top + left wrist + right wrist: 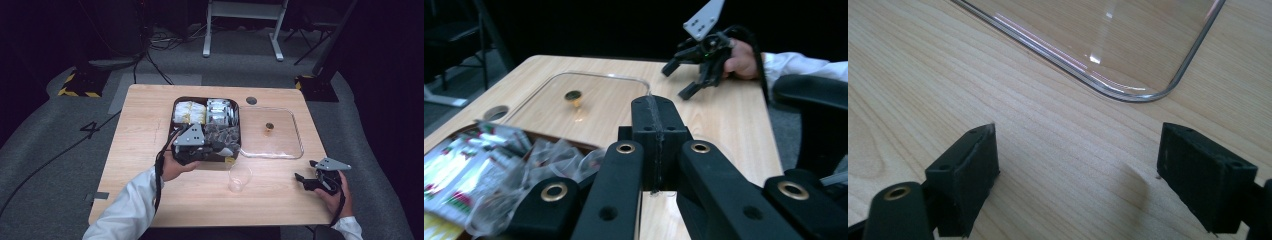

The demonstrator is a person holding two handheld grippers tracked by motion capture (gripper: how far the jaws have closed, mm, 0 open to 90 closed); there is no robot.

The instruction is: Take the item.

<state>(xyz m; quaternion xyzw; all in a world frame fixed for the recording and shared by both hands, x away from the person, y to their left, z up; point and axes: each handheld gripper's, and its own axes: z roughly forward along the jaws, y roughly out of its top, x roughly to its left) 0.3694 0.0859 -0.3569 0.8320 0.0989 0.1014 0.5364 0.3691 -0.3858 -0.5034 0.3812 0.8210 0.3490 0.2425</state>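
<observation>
My left gripper point(225, 149) hovers over the front right compartment of a dark tray point(173, 116), held by a hand in a white sleeve. Its jaws point(659, 125) are pressed together and I see nothing between them. Below them lie crumpled clear wrappers point(549, 157) and printed packets point(459, 175). My right gripper point(301, 182) rests low over the wooden table near its front right, jaws wide apart with bare wood between them point(1083, 165). It is also seen across the table point(675, 82), open.
A clear flat lid point(295, 131) lies right of the tray with a small brown object point(269, 127) on it; its rounded corner point(1128, 95) is just beyond my right jaws. A clear plastic cup point(240, 177) stands in front of the tray. A round hole point(251, 100) marks the tabletop.
</observation>
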